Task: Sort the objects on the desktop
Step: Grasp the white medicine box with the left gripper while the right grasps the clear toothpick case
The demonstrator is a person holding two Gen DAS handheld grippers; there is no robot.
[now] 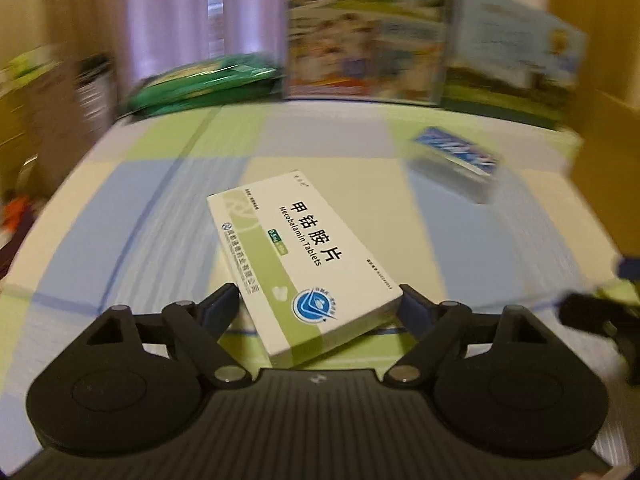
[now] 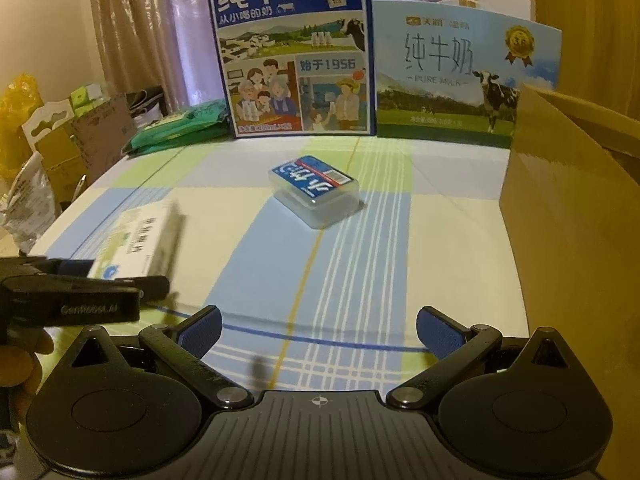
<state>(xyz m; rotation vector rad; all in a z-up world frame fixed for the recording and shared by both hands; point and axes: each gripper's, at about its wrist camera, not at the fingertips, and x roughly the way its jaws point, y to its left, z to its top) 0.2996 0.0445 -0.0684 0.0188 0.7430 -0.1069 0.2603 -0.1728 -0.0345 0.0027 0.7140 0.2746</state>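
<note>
A white and green medicine box (image 1: 304, 264) marked Mecobalamin Tablets is held off the checked tablecloth, tilted, with my left gripper (image 1: 320, 304) shut on its near end. In the right wrist view the same medicine box (image 2: 140, 244) shows blurred at the left, in the left gripper (image 2: 108, 276). A clear plastic case with a blue label (image 2: 314, 190) lies on the cloth ahead of my right gripper (image 2: 318, 332), which stands open and empty well short of it. The plastic case (image 1: 456, 160) also appears at the right in the left wrist view.
Two milk cartons (image 2: 296, 48) (image 2: 460, 76) stand along the far table edge. A green packet (image 2: 180, 128) lies at the far left. A brown paper bag (image 2: 568, 200) rises at the right. Cardboard boxes and bags (image 2: 60, 136) crowd the floor to the left. A hand (image 2: 24, 364) holds the left gripper.
</note>
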